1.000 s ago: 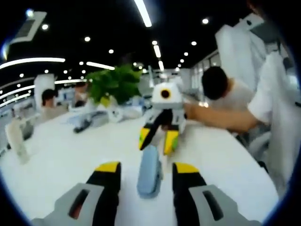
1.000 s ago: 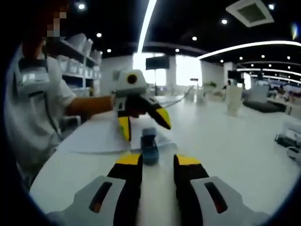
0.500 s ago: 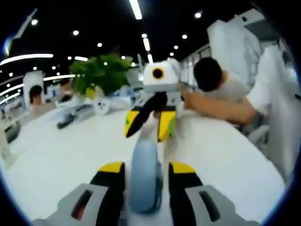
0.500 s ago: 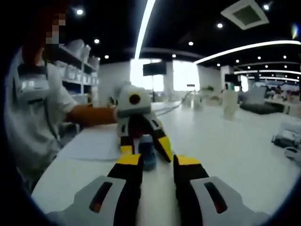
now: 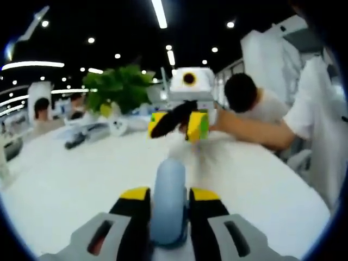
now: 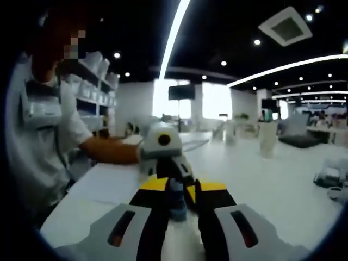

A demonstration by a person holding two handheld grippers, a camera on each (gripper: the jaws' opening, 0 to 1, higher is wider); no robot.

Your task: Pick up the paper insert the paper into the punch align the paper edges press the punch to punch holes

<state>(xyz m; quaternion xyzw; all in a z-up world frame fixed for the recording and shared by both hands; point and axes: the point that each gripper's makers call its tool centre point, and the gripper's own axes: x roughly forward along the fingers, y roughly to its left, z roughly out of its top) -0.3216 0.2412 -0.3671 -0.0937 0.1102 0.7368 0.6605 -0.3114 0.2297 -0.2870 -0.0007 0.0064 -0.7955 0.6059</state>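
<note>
While both views blur:
Left gripper [image 5: 169,197]: jaws closed against rounded pale-blue punch [image 5: 168,201].
Right gripper [image 5: 180,123]: slightly parted, holding nothing, raised beyond punch.

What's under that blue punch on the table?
The punch sits between the left gripper jaws on the white table. A paper sheet lies beside it; whether paper reaches underneath is hidden.

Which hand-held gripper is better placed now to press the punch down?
Probably the left hand-held gripper: its jaws stand on both sides of the blue punch. The right hand-held gripper hangs raised beyond it.
</note>
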